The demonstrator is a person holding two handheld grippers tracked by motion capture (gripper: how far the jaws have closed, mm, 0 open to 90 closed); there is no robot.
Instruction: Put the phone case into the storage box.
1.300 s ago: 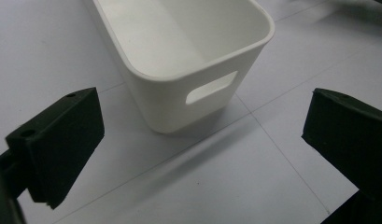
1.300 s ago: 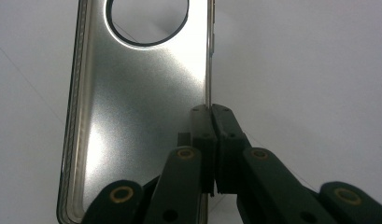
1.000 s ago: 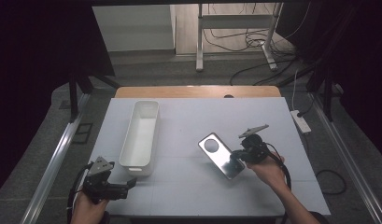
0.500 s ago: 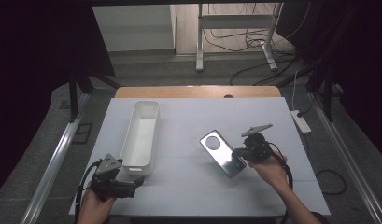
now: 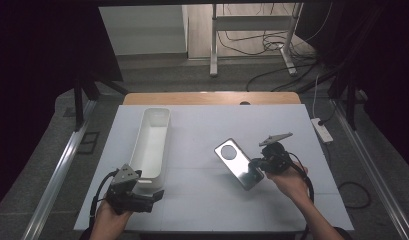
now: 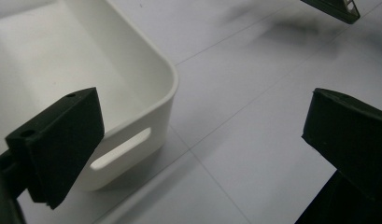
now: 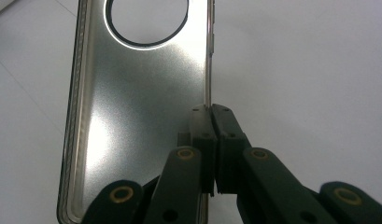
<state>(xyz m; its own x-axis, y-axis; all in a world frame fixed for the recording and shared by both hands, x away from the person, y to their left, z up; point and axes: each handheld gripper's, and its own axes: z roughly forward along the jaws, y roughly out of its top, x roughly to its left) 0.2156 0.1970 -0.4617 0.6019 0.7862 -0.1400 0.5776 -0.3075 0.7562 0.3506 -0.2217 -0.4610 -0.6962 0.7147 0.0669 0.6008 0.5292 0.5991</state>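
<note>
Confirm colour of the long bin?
White bin; the high view shows it best.

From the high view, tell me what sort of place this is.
Probably a lab or recording workspace rather than a home: a white-topped work table stands on grey flooring under dark surroundings, loose cables trail round a metal stand behind it, and a power strip lies at the table's right.

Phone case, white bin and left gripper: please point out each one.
phone case (image 5: 238, 163), high view, on its shiny back.
white bin (image 5: 153, 143), high view, on its inner floor.
left gripper (image 6: 198, 154), left gripper view, midway between its open jaws.
</note>
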